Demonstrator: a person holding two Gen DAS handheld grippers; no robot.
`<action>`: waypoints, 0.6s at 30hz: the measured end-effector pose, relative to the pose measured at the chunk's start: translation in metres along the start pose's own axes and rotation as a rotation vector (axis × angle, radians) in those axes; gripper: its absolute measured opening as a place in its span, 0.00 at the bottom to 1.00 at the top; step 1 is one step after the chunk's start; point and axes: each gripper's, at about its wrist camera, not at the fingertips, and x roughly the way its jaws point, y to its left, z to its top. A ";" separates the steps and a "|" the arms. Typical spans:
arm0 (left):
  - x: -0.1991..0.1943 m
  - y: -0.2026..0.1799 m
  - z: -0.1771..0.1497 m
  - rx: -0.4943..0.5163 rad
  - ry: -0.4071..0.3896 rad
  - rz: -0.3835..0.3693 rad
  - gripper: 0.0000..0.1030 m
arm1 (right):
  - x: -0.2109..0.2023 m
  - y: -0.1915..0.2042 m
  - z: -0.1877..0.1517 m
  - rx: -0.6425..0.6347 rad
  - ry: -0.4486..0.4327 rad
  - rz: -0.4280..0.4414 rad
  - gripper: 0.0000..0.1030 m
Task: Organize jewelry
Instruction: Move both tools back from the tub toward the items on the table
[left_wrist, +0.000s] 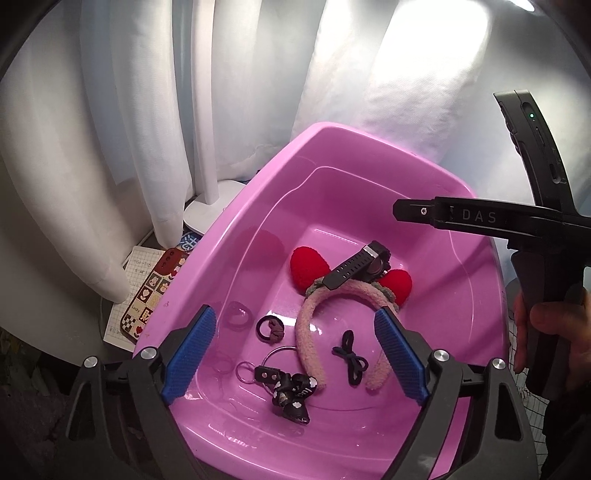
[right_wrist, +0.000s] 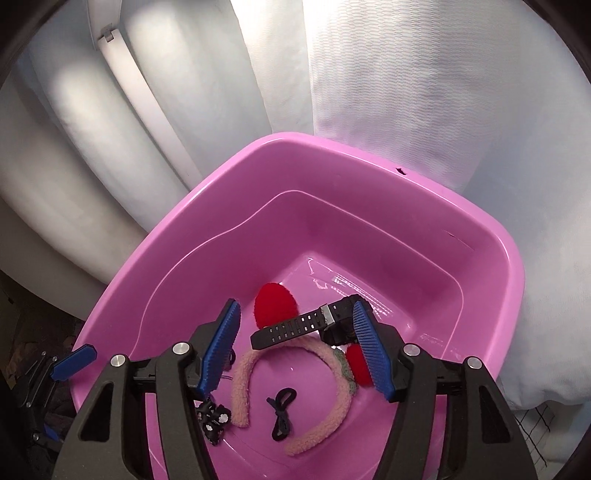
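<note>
Pink basin (left_wrist: 258, 177) holding a fuzzy pink headband (left_wrist: 314, 321) with 2 red hearts, a black watch (left_wrist: 354, 266) lying across it, hair ties and a keyring. Left hand-held gripper (left_wrist: 295, 354) spread wide, empty. Right hand-held gripper (right_wrist: 295, 347) open, its pads clear of the watch.

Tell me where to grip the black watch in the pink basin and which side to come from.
Take the black watch by its free strap end, pinching across the flat faces from above. The strap slants up over the fuzzy pink headband, leaving room beneath, while the bulky case sits wedged between the red hearts. The right hand-held gripper, jaws open above the pink basin, looks best placed.
</note>
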 end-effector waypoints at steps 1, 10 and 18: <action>-0.002 0.000 -0.001 -0.002 -0.005 -0.007 0.87 | -0.003 0.001 -0.002 0.006 -0.010 0.001 0.59; -0.019 -0.002 -0.008 0.018 -0.078 -0.015 0.92 | -0.059 0.010 -0.043 0.055 -0.214 -0.023 0.65; -0.036 -0.018 -0.010 0.059 -0.168 -0.068 0.93 | -0.120 -0.014 -0.117 0.189 -0.380 -0.096 0.69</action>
